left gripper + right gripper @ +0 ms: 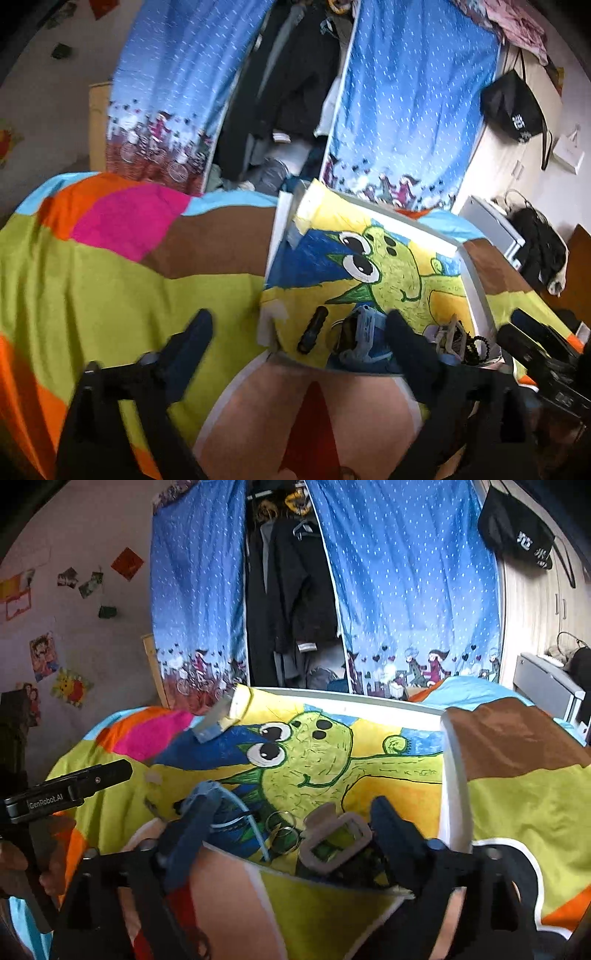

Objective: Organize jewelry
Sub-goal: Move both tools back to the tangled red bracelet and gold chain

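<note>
The left gripper [299, 332], in the left wrist view, reaches forward and slightly down over a bed [92, 280] with a bright patchwork cover, its two dark fingers spread wide and pinching nothing; its right finger overlaps the near edge of a white-rimmed tray [476, 295] lined with a green cartoon creature drawing, though contact cannot be told. In the tray's near end lie a small dark cylinder [313, 329], a pale blue and white piece [364, 325], a pale rectangular frame [452, 334] and dark beads [476, 345] at the tray's near right corner. In the right wrist view, the right gripper [291, 823] hovers over the same tray [452, 775] near edge, fingers likewise spread apart and empty. Between them lie the pale frame [334, 840], two metal rings [282, 827] and a light blue cord [240, 812]. Left of the tray, a hand [22, 864] holds the other gripper's black body, marked "GenRobot.AI". Beyond the tray hang blue dotted curtains [406, 572], and a black bag [517, 535] bears white characters.
</note>
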Tool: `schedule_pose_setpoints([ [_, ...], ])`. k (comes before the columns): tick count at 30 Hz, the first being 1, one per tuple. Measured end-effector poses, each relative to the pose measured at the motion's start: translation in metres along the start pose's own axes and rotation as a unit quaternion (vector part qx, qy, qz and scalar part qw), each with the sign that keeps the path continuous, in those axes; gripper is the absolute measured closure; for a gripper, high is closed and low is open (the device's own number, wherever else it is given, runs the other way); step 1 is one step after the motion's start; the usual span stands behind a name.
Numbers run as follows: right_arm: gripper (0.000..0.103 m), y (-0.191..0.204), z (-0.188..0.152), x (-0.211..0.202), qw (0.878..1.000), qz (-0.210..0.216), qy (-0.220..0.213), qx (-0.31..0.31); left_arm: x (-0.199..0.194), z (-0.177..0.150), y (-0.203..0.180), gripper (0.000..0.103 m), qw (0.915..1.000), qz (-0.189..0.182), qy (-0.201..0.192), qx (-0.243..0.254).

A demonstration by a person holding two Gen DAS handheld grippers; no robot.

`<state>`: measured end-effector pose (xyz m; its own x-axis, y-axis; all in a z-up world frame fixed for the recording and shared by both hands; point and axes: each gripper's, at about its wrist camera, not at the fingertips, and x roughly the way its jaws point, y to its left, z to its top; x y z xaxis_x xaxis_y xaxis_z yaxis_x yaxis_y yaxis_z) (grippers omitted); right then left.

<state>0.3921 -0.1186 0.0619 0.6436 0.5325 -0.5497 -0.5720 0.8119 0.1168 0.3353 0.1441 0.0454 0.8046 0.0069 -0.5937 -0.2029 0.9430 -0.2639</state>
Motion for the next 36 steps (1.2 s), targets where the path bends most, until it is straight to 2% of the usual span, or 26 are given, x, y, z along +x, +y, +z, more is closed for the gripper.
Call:
schedule_pose_setpoints([
  [5,0.001,0.013,-0.012,-0.039,0.999,-0.008,-0.029,-0.009,-0.034,-0.011,-0.006,0.004,0.9997,0.011,-0.018,0.007],
  [12,0.0,0.032,-0.032,-0.089,0.997,-0.027,-0.067,-0.014,-0.09,-0.037,-0.021,0.004,0.997,-0.001,-0.062,0.045],
  [18,0.0,0.048,-0.052,-0.12,0.996,-0.038,-0.082,-0.018,-0.121,-0.065,-0.027,0.004,0.9941,-0.001,-0.082,0.072],
  [24,0.0,0.061,-0.067,-0.136,0.995,-0.044,-0.086,-0.024,-0.135,-0.086,-0.026,0.004,0.994,0.004,-0.081,0.074],
  [36,0.0,0.074,-0.134,-0.139,0.998,-0.058,-0.039,0.002,-0.143,-0.146,-0.014,0.004,0.994,0.024,-0.055,0.092],
])
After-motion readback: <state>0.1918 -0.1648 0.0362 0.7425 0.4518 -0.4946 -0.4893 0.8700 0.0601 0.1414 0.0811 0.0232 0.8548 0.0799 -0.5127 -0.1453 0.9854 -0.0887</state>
